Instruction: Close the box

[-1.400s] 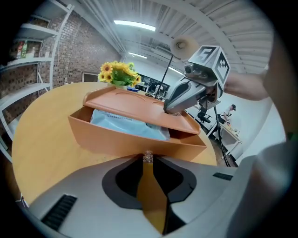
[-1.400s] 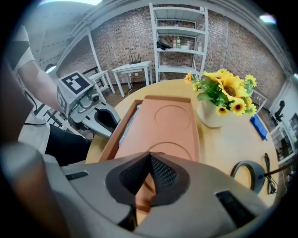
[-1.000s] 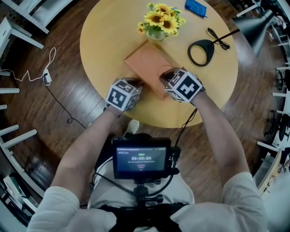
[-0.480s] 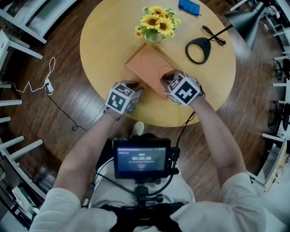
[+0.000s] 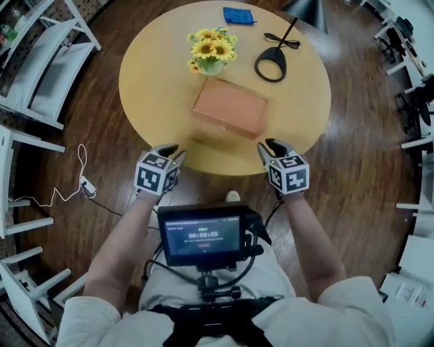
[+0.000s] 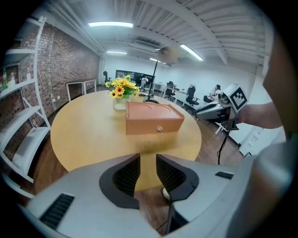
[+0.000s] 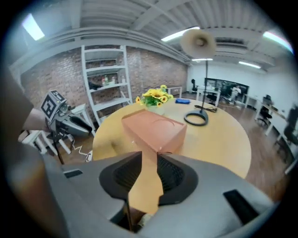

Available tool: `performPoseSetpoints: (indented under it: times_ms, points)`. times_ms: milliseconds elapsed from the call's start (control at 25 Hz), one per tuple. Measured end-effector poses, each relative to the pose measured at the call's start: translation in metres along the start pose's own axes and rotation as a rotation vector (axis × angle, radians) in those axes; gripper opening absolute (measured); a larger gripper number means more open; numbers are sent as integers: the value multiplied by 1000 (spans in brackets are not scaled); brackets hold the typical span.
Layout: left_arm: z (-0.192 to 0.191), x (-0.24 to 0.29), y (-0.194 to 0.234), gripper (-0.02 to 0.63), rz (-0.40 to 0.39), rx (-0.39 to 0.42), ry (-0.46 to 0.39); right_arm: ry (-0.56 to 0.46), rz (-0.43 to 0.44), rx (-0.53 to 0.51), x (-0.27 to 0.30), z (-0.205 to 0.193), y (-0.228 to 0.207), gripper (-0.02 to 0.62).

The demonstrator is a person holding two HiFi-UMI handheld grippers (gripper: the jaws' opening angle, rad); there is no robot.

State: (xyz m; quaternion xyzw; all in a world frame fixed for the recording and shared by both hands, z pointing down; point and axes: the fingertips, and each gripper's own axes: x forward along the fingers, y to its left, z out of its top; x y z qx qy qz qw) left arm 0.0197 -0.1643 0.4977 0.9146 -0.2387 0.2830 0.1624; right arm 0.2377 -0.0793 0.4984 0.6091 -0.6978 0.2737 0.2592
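The tan wooden box [image 5: 229, 107] lies on the round table [image 5: 152, 81] with its lid down; its small front knob [image 6: 159, 128] shows in the left gripper view. My left gripper [image 5: 169, 152] hovers at the table's near edge, left of the box and apart from it, jaws parted with nothing between them. My right gripper [image 5: 272, 146] hovers at the near edge to the right, also clear of the box [image 7: 156, 125]. Its jaws are opening and hold nothing.
A vase of sunflowers [image 5: 210, 51] stands just behind the box. A black lamp base [image 5: 271, 66] with its cord and a blue cloth [image 5: 238, 15] lie at the back of the table. White chairs [image 5: 41, 61] stand at the left, and a cable [image 5: 81, 183] trails on the floor.
Both grippers have drawn back from the box's near side to the table's front edge. The box stays on the table, lid down.
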Motion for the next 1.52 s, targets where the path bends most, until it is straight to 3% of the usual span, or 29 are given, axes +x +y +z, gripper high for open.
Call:
performPoseSetpoints:
  times_ms: [240, 560, 880, 1520]
  points:
    - [-28, -75, 9, 112, -93, 103, 26, -58, -193, 283, -66, -79, 63, 109]
    - [-64, -137, 19, 112, -142, 114, 37, -38, -263, 404, -119, -144, 154, 109]
    - [-98, -203, 10, 112, -143, 105, 1, -32, -287, 363, -168, -173, 233, 107]
    - [-118, -203, 14, 112, -142, 86, 43, -25, -290, 337, -167, -169, 241, 107]
